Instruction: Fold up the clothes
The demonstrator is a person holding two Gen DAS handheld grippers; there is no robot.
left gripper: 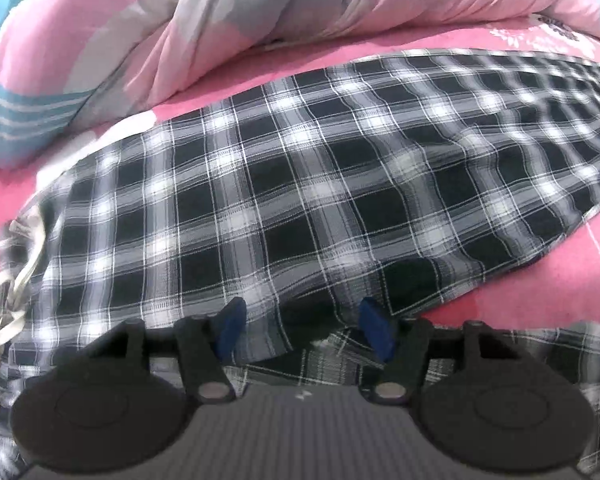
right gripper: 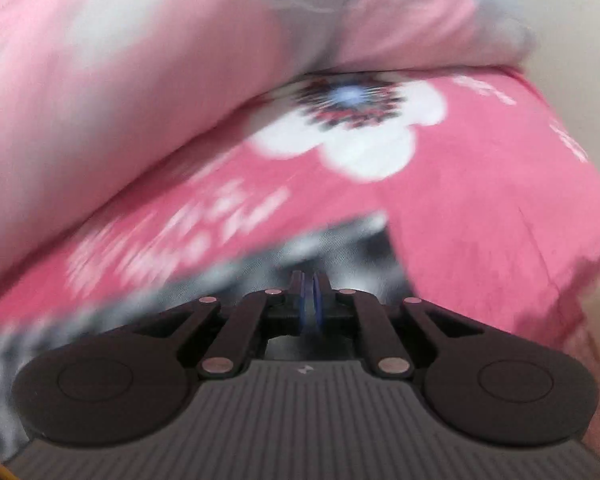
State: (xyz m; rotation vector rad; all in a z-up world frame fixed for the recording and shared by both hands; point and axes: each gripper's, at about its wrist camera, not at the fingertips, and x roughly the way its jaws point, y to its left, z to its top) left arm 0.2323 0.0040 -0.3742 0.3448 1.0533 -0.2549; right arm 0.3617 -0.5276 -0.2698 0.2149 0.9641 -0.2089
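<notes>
Left wrist: left hand-held gripper (left gripper: 302, 326) gapes over plaid garment (left gripper: 300, 200); right hand-held gripper (right gripper: 310, 300) pinches its blurred edge; no legible writing.

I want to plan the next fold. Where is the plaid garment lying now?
In the left wrist view, the plaid garment lies spread on the pink bedsheet, just below the bunched pink quilt, with the left gripper over its near edge.

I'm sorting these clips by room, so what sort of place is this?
Most likely a bedroom: the plaid garment lies spread on a pink flowered bedsheet, with a bunched pink and grey quilt behind it.
</notes>
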